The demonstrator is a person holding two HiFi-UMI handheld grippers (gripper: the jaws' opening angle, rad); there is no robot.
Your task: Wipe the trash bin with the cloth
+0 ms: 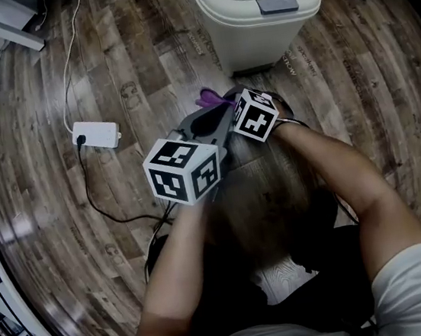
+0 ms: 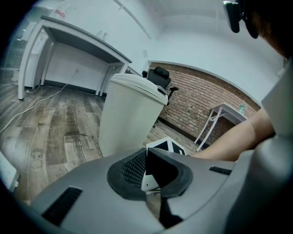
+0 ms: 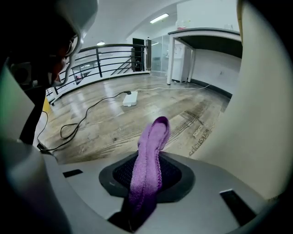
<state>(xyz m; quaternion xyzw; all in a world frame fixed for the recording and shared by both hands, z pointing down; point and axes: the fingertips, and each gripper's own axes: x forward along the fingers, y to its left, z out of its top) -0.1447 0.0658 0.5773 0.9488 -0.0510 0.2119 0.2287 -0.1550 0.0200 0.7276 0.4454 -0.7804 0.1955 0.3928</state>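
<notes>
A cream trash bin (image 1: pixel 255 8) with a grey lid latch stands on the wood floor just ahead of both grippers. My right gripper (image 1: pixel 216 103) is shut on a purple cloth (image 1: pixel 209 97), which sticks up out of its jaws (image 3: pixel 149 160) close beside the bin's wall (image 3: pixel 261 114). My left gripper (image 1: pixel 205 126) sits just below and left of it, jaws together with nothing held. In the left gripper view the bin (image 2: pixel 130 114) rises a short way ahead of that gripper (image 2: pixel 147 176), and the right gripper's marker cube (image 2: pixel 167 146) shows just past the jaws.
A white power strip (image 1: pixel 96 133) with trailing cables lies on the floor to the left. A desk leg (image 1: pixel 4 33) is at the far left corner. A desk (image 2: pixel 78 41), an office chair (image 2: pixel 159 77) and a folding table (image 2: pixel 219 114) stand behind the bin; a railing (image 3: pixel 91 59) runs beyond.
</notes>
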